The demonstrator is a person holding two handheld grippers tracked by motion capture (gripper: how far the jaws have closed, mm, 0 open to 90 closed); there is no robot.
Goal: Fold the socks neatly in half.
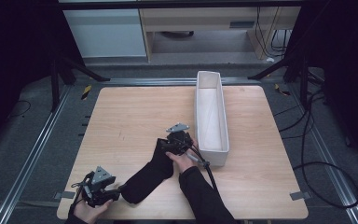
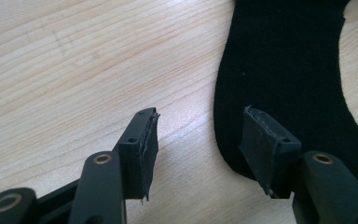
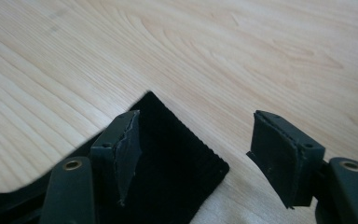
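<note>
Wooden table: I judge the black sock just laid flat, left gripper and right gripper both open, empty; next, regrip its ends.

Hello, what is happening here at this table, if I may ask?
A person works on a black sock that lies flat on the wooden table, with a gripper in each hand. The left gripper stands open at the sock's near end, one jaw over the fabric and one over bare wood. The right gripper is open above the sock's far corner and pinches nothing. A long white box stands on the table to the right, apparently with nothing inside.
</note>
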